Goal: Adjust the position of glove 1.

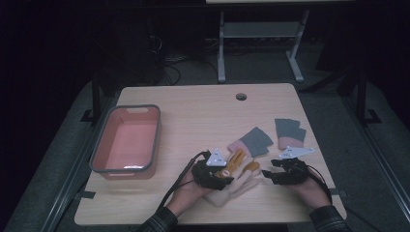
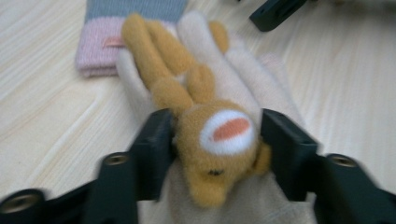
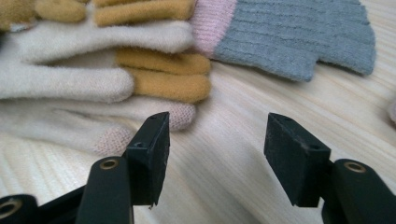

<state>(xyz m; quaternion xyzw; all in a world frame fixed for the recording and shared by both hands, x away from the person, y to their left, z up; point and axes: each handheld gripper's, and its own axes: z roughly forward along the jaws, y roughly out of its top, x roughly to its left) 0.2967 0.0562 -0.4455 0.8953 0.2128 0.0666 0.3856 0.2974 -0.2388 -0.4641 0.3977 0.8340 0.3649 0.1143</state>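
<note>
Gloves: you are straddling the cream glove [image 2: 219, 140] with your left claw [image 2: 217, 140], spread, not yet pinching; right claw [image 3: 215, 154] is gaping, empty. Next, pinch and lift toward the bin [image 1: 126, 169].

No lettering, number or brand could be read anywhere; the small tag [image 2: 113, 42] on the pink cuff [image 2: 95, 46] was too blurred to make out.

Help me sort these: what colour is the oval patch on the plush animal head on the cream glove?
Orange oval patch ringed in white, clearest in the left gripper view.
</note>
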